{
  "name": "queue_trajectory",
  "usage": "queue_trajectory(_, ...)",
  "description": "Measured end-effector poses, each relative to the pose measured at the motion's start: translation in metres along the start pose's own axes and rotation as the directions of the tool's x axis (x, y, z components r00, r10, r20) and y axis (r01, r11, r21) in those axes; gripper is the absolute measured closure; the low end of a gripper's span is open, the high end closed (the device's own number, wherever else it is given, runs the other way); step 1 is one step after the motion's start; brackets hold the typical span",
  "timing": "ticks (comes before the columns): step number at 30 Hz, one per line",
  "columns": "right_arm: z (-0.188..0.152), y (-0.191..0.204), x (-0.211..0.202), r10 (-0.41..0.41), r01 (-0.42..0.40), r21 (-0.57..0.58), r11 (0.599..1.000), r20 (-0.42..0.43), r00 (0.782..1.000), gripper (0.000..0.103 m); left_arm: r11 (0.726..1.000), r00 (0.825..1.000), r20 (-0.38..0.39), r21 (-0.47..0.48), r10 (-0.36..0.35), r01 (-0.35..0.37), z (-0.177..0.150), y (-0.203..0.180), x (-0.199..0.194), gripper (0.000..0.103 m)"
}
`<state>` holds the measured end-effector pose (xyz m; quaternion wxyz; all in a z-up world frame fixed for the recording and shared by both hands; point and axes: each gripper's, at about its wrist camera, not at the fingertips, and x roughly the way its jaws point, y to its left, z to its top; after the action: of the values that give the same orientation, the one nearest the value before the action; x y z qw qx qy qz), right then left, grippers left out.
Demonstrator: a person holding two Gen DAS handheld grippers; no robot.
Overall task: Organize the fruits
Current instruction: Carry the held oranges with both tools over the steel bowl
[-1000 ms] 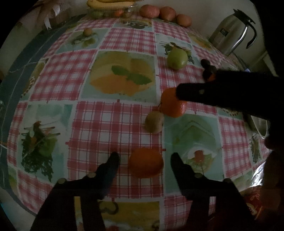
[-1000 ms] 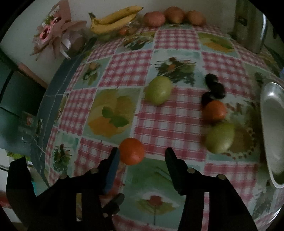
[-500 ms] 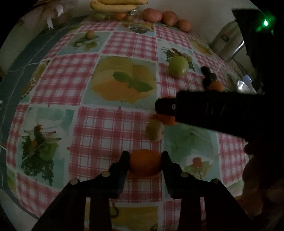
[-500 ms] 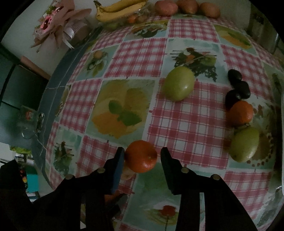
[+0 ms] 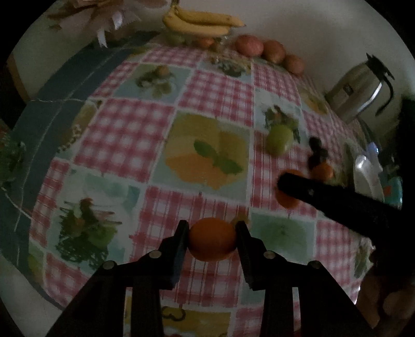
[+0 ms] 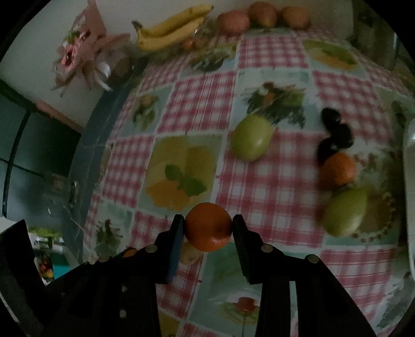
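My left gripper (image 5: 211,228) is shut on an orange (image 5: 211,239), held a little above the checked tablecloth (image 5: 124,134). A kiwi (image 5: 240,217) peeks out just behind its right finger. My right gripper (image 6: 207,223) has its jaws closing on a second orange (image 6: 207,226), and both pads touch its sides. The same kiwi (image 6: 190,255) lies just under that orange. In the left wrist view the right gripper is a dark bar (image 5: 337,204) across its orange (image 5: 286,201).
Two green fruits (image 6: 251,137) (image 6: 345,212), a third orange (image 6: 337,171) and dark plums (image 6: 334,129) lie to the right. A metal plate (image 6: 409,181) sits at the right edge. Bananas (image 5: 202,23), reddish fruits (image 5: 249,45) and a steel jug (image 5: 355,88) stand at the back.
Both grippers have gone from open around their oranges to closed on them. The left one has risen with its orange, and the right one has moved in over its fruit.
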<state>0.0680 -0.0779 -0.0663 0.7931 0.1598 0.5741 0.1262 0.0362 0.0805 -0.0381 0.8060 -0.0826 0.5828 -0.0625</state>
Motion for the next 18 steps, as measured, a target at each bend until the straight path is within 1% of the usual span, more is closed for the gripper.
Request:
queue_trajectory(5, 0.008, -0.009, -0.027, -0.025, 0.025, 0.008, 1.000, 0.044, 0.999, 0.063, 0.999, 1.000, 0.025, -0.051, 0.014, -0.013, 0.020, -0.011, -0.012, 0.064)
queue_trajectory(10, 0.016, -0.022, -0.055, -0.056, 0.053, 0.034, 0.998, 0.096, 0.994, 0.063, 0.997, 0.999, 0.046, -0.080, 0.009, -0.005, 0.041, -0.036, -0.022, 0.064)
queue_trajectory(11, 0.016, -0.026, -0.059, -0.069, 0.065, 0.045, 0.997, 0.101, 0.993, 0.063, 0.996, 0.999, 0.051, -0.084, 0.009, -0.005, 0.046, -0.042, -0.024, 0.064)
queue_trajectory(15, 0.022, -0.049, -0.076, -0.172, 0.161, 0.097, 0.982, 0.119, 0.978, 0.063, 0.996, 0.998, 0.060, -0.092, 0.002, 0.004, 0.061, -0.066, -0.024, 0.064)
queue_trajectory(18, 0.024, -0.074, -0.087, -0.192, 0.172, 0.161, 0.972, 0.119, 0.974, 0.063, 0.996, 0.998, 0.053, -0.090, -0.016, 0.020, 0.068, -0.089, -0.019, 0.064)
